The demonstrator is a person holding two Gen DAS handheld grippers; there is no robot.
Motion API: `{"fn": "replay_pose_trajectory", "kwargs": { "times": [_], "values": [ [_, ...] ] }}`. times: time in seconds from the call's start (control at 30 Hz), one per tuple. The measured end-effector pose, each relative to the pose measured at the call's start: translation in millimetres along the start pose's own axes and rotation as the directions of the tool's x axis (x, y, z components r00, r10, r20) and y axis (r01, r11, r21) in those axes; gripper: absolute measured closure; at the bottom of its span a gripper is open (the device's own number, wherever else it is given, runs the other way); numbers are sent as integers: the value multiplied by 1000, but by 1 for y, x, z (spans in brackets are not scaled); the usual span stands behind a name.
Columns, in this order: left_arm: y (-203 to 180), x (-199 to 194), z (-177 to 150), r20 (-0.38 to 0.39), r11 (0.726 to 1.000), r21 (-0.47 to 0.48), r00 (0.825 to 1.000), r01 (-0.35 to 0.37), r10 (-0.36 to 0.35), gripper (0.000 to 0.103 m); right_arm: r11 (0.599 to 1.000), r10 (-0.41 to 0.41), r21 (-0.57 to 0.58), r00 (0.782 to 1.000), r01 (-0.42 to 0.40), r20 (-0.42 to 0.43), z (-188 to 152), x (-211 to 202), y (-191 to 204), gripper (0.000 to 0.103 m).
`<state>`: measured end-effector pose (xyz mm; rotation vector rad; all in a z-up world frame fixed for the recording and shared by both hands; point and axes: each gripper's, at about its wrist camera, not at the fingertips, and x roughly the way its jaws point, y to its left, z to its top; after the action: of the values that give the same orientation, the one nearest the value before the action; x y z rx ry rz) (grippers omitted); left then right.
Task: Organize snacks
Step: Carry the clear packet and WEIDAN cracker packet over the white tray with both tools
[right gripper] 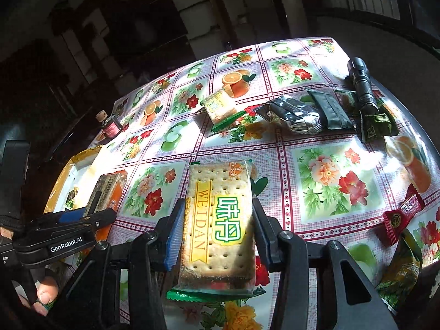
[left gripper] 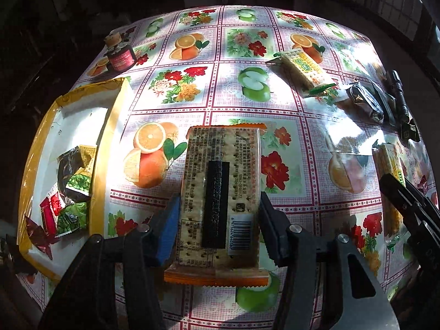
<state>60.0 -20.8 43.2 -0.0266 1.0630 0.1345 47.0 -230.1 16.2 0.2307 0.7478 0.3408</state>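
Note:
My left gripper (left gripper: pixel 218 220) is shut on an orange-edged cracker pack (left gripper: pixel 220 181), held back side up above the fruit-print tablecloth. My right gripper (right gripper: pixel 217 231) is shut on a green-edged cracker pack (right gripper: pixel 220 220) with "WEIDAN" on it. The left gripper and its orange pack (right gripper: pixel 110 189) show at the left of the right wrist view. The right gripper's fingers (left gripper: pixel 407 200) and its pack (left gripper: pixel 390 162) show at the right edge of the left wrist view. A white box with a yellow rim (left gripper: pixel 82 115) at the left holds several small snack packets (left gripper: pixel 68 192).
A third cracker pack (left gripper: pixel 305 68) lies at the far right, and also shows in the right wrist view (right gripper: pixel 220 107). Near it lie a silver foil bag (right gripper: pixel 291 115), a dark pouch (right gripper: pixel 330 110), a black flashlight (right gripper: pixel 363 88) and small packets (right gripper: pixel 398 217). A small jar (left gripper: pixel 121 55) stands far left.

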Motion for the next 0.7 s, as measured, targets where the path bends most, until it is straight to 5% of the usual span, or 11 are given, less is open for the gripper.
{"fn": "replay_pose_trajectory", "kwargs": {
  "times": [0.27,0.7],
  "values": [
    [43,-22,-20,28,997,-62,999,-41,43,48,991,123,-48,992,-124,-34,-14,-1,49,57],
    [82,-35,-41,39,991,-123,998,-52,57,48,976,164,-133,983,-174,-83,-31,2,99,57]
  ]
}}
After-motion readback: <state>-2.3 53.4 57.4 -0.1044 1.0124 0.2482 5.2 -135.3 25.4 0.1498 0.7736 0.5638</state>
